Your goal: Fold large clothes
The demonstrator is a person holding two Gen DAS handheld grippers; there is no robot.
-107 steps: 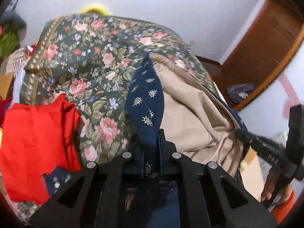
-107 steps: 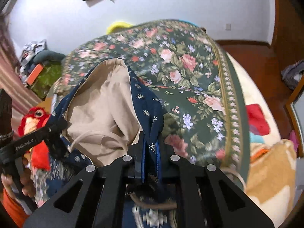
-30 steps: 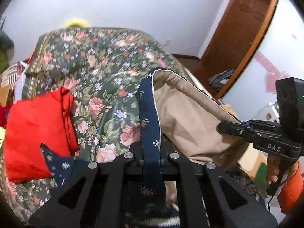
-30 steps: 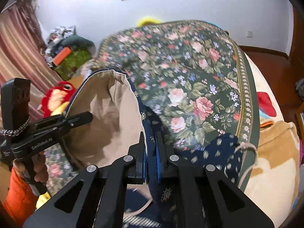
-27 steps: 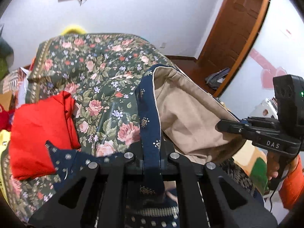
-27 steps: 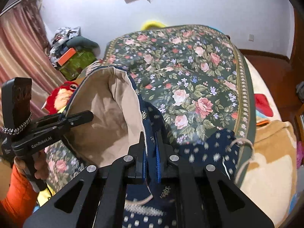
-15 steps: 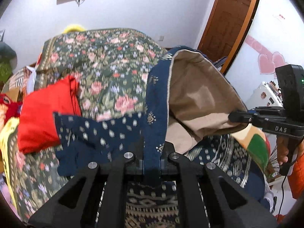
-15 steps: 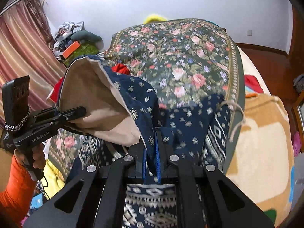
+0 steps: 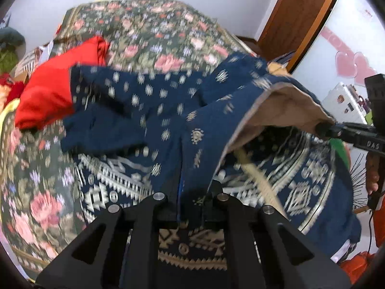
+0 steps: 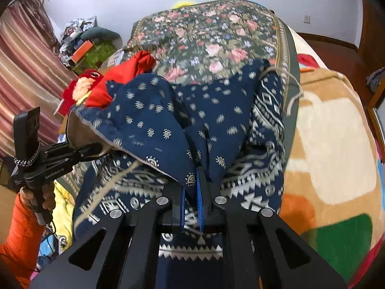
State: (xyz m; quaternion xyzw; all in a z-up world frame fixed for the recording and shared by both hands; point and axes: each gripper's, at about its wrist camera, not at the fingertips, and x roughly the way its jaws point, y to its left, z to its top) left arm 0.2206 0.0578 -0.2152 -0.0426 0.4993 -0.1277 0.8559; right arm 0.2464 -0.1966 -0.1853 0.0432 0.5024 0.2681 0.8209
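Gripping the garment (image 9: 168,110) hem, both tongs, left (image 9: 190,192) easing open and right (image 10: 191,192) clamped, carry it low-centre over the bed (image 10: 216,29); soft, limp, lined cloth, so hold corners.

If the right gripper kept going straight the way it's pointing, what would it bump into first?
The right gripper is already pinching the blue garment, so it would push further into that folded fabric. Behind it probably lies the same garment's patterned part on the floral bedspread, though depth is hard to judge.
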